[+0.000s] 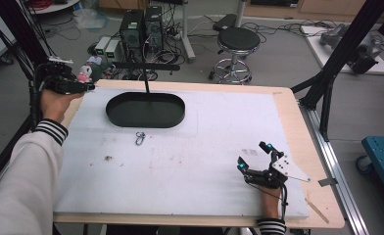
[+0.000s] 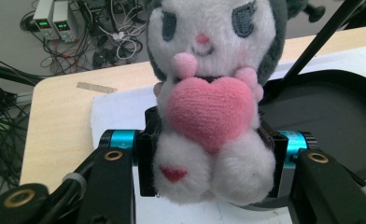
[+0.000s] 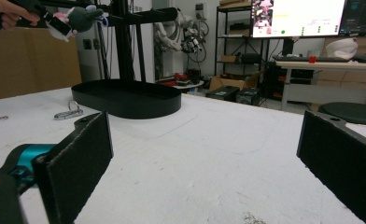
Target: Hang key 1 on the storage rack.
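Observation:
A white and grey plush toy (image 2: 209, 98) hugging a pink heart sits squeezed between the pads of my left gripper (image 2: 211, 161). Seen from above, that left gripper (image 1: 84, 81) hangs over the table's far left corner with the plush toy (image 1: 84, 73) in it, left of the black oval tray (image 1: 146, 110). The plush toy (image 3: 78, 18) also appears high at the left in the right gripper view. My right gripper (image 1: 253, 156) rests open near the front right of the white mat, nothing between its wide-set jaws (image 3: 204, 154).
A thin black post (image 1: 146, 81) with a crossbar rises from the tray. A small metal carabiner (image 1: 140, 138) lies on the mat in front of the tray. A stool (image 1: 236, 46), power supplies and cables stand beyond the table's far edge.

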Demonstrator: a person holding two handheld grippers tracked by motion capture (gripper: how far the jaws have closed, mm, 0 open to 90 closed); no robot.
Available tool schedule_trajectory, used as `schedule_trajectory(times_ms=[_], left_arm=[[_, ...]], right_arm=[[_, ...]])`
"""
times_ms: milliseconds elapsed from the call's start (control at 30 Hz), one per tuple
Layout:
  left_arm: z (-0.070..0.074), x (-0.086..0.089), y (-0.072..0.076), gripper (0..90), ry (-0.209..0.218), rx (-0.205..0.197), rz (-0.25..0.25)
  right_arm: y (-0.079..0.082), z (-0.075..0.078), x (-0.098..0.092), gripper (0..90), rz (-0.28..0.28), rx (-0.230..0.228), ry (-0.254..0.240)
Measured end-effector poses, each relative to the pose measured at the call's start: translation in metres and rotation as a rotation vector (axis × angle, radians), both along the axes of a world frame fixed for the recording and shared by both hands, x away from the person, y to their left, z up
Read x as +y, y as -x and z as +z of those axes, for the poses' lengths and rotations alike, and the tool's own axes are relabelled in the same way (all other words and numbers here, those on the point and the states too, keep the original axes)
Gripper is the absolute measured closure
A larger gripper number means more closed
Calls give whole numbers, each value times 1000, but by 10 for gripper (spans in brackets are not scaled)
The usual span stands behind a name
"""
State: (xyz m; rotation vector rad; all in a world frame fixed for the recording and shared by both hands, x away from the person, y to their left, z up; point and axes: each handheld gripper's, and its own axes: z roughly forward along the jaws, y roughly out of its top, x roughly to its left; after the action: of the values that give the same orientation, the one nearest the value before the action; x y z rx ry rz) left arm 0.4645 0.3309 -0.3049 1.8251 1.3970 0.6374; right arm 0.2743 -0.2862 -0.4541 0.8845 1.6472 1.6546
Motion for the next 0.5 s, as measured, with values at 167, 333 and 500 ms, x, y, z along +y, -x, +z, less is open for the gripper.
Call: schedule_trajectory(times_ms=[167, 333, 500], left_arm=[[-8, 2, 1, 538, 4, 12, -7], [-16, 2, 0, 537, -4, 20, -12], [-27, 1, -1, 538, -11, 30, -19]], right_arm=[[0, 0, 0, 28, -1, 0, 2], [0, 0, 0, 28, -1, 0, 2], [0, 0, 0, 28, 0, -2, 3]])
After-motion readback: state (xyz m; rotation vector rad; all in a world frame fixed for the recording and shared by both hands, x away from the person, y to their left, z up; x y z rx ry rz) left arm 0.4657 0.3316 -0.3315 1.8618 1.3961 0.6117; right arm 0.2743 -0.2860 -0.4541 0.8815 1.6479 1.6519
